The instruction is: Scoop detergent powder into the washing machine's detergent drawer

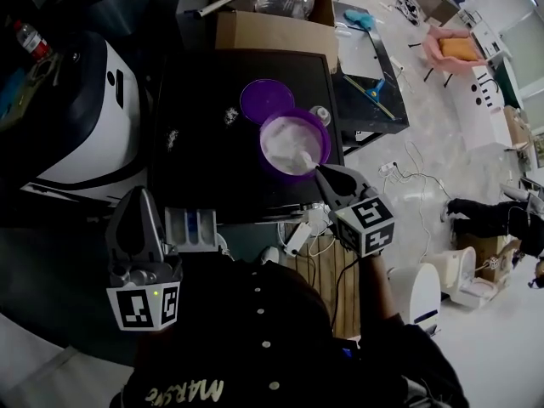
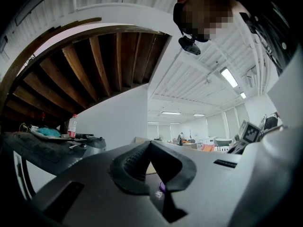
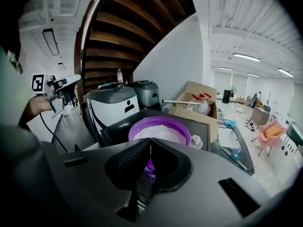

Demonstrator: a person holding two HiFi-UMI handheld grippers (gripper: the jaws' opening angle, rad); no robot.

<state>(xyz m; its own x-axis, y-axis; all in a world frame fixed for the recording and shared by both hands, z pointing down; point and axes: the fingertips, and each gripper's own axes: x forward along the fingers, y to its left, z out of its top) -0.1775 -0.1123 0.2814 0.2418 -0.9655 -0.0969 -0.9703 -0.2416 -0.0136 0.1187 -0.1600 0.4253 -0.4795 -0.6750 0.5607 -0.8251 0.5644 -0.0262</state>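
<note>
A purple bowl [image 1: 274, 129] full of white detergent powder [image 1: 285, 143] stands on the black washing machine top [image 1: 204, 155], with its purple lid [image 1: 267, 99] lying just behind it. My right gripper [image 1: 320, 170] reaches the bowl's near right rim and is shut on the handle of a white scoop [image 1: 305, 157] that stands in the powder. In the right gripper view the bowl [image 3: 163, 126] lies straight beyond the closed jaws [image 3: 150, 143]. The white detergent drawer [image 1: 191, 228] is pulled out at the machine's front. My left gripper [image 1: 142, 198] is shut and empty, just left of the drawer.
Spilled powder [image 1: 229, 116] dots the machine top, and a small clear cup [image 1: 320, 114] sits right of the bowl. A cardboard box [image 1: 276, 28] with a plastic jug stands behind. A white and grey appliance [image 1: 85, 117] is at the left. Cables and a white plug [image 1: 297, 236] hang below the front edge.
</note>
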